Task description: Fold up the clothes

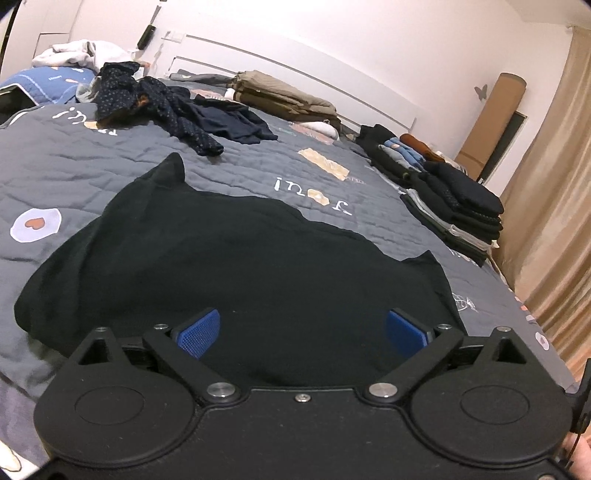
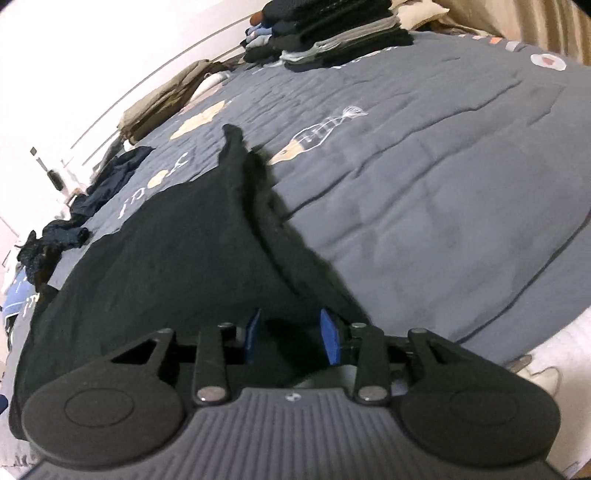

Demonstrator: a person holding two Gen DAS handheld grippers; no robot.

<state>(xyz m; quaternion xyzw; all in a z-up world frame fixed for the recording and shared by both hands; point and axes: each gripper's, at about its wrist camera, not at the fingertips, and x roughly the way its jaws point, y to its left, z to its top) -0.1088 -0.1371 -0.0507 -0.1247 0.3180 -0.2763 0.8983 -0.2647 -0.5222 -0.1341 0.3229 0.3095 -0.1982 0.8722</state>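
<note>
On the grey quilt [image 1: 110,173] a black top [image 1: 229,258] is lying spread out, the left gripper [image 1: 301,332] hovering wide open over it, the right gripper [image 2: 291,334] pinching its edge, likely folding it over.

Your left wrist view sits low at the bed's [image 1: 92,173] near edge, facing its far edge. Your right wrist view, tilted, looks likewise. Both share the black garment [image 1: 229,258] and folded stacks [image 2: 332,33].
</note>
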